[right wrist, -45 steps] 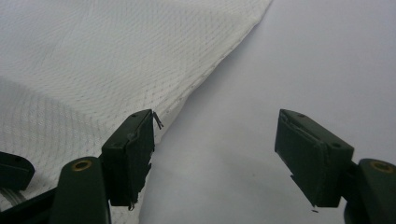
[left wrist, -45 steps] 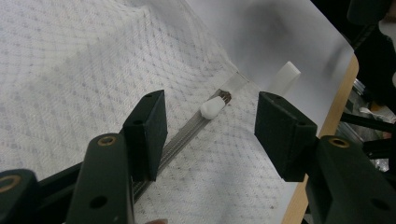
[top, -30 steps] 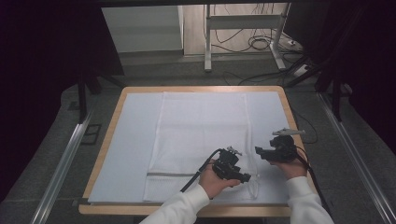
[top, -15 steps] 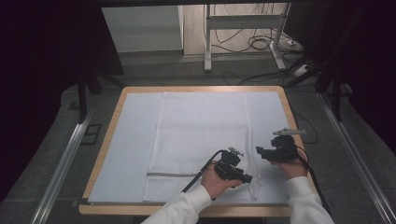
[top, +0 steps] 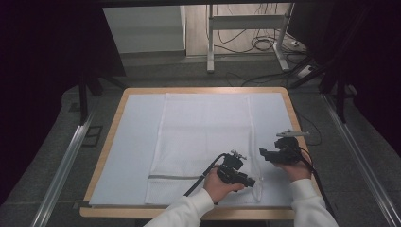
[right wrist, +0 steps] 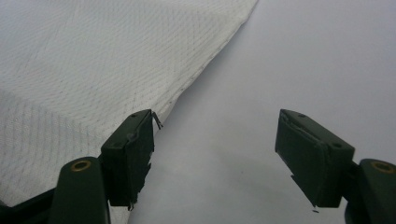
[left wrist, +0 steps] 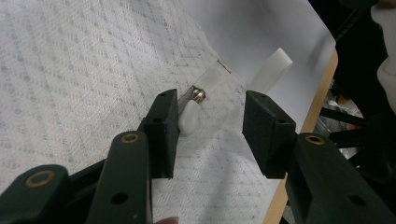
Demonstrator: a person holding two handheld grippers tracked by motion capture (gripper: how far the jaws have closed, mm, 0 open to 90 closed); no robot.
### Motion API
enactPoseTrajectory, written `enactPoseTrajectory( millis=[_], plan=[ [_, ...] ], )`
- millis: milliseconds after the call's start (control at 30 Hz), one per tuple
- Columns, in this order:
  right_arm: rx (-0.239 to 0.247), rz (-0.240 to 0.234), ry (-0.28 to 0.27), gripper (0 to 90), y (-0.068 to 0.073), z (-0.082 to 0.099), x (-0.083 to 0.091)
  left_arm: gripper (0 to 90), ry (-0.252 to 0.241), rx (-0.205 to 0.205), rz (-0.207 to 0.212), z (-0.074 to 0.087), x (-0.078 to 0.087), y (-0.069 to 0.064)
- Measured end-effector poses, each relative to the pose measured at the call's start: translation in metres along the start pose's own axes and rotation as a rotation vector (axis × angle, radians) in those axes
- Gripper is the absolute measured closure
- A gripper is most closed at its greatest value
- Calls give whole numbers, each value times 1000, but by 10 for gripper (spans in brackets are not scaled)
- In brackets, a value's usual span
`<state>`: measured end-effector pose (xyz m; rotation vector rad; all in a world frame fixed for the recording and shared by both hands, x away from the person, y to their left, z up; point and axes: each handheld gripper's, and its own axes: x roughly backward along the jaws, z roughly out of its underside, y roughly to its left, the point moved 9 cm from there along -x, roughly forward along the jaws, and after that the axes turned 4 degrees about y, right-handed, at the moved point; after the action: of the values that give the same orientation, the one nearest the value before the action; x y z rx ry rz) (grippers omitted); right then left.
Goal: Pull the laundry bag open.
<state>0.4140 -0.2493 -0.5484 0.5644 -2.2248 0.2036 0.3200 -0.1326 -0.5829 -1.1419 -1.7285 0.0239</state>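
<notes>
A wooden-edged surface (top: 109, 142) is seen from the high view, covered with a pale sheet (top: 137, 137). On the sheet a white mesh bag (top: 203, 137) is spread flat, and a grey band (top: 172, 178) is seen across its near part on the left side.

Near the bag's right near corner, the left hand-held gripper (top: 249, 181) is held low by the person's left hand (top: 218, 185), with a white sleeve (top: 182, 213) behind it and a black cable (top: 208, 171) running over the bag. In the left gripper view the left hand-held gripper (left wrist: 210, 128) is seen with its jaws wide apart. Between them, close to the left jaw, a small white zipper pull (left wrist: 189, 116) with a metal part is seen at the edge of the mesh bag (left wrist: 84, 70). A white tab (left wrist: 271, 70) lies just beyond the right jaw, on the sheet.

Further right, the right hand-held gripper (top: 263, 153) is held by the right hand (top: 293, 169) beside the bag's right edge. In the right gripper view its jaws (right wrist: 215, 137) are also wide apart, with nothing between them. The left jaw is placed at the edge of the mesh bag (right wrist: 93, 65), and the right jaw is over the bare sheet (right wrist: 299, 60).
</notes>
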Motion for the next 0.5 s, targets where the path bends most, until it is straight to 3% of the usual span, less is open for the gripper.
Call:
enactPoseTrajectory(
  millis=[267, 500],
  plan=[
    [2, 2, 1, 280, 0, 0, 0, 668, -2, 20, 11, -3, -1, 4],
    [13, 12, 6, 278, 0, 1, -1, 743, -10, 6, -4, -4, -3, 6]
  ],
)
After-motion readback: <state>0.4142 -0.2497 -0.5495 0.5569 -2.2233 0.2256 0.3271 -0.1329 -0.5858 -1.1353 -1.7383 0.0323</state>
